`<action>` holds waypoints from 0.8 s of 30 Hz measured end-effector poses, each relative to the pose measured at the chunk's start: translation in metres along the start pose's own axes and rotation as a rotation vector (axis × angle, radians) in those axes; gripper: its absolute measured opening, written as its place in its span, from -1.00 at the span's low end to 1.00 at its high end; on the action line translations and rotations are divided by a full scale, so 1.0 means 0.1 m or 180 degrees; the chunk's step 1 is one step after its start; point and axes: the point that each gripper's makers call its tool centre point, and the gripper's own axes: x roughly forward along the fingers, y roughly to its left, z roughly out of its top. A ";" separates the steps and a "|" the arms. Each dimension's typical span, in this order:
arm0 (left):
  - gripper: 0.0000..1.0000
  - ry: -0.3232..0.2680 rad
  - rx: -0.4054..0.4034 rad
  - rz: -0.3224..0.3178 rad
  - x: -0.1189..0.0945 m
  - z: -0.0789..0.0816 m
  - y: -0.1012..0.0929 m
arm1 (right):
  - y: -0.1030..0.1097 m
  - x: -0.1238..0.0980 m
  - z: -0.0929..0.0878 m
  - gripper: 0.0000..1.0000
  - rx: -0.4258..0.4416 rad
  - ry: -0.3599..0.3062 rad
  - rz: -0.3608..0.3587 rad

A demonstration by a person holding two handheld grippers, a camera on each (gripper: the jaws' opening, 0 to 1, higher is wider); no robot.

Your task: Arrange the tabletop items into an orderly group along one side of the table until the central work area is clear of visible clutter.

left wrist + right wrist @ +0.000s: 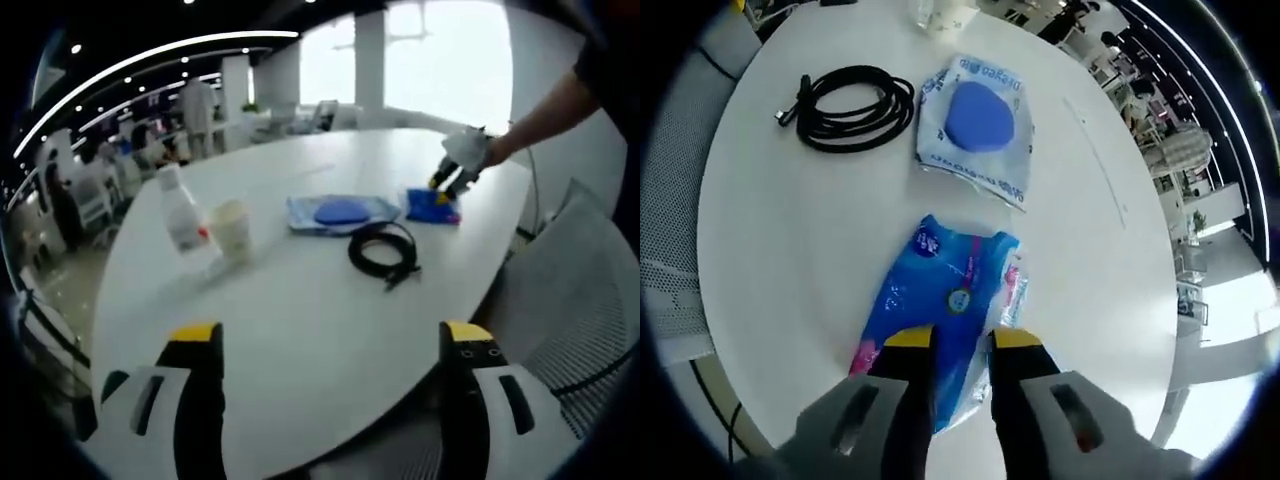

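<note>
Right gripper (960,338): I see my jaws nearly together, a narrow gap left, tips resting on the near end of the blue packet; whether they pinch its film I cannot tell.
Blue packet (945,300): flat on the table (790,270), near its edge; in the left gripper view (432,205) it lies beside the blue-disc pouch, with the right gripper (447,186) on it, held by a gloved hand (468,150).
Blue-disc pouch (977,125): clear wrapper with a round blue pad, just beyond the blue packet, apart from it.
Black cable (848,108): coiled, beside the pouch; in the left gripper view (383,250) it sits nearer me than the pouch.
Left gripper (330,335): jaws spread wide, nothing between them, above bare table, well apart from the cable.
Bottle (181,212): clear, tilted, beside a pale cup (233,230), well apart from the pouch.
</note>
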 end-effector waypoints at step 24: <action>0.86 -0.0063 -0.0052 -0.0133 0.02 0.05 -0.06 | 0.07 -0.27 0.44 0.07 0.1000 -0.0608 -0.0403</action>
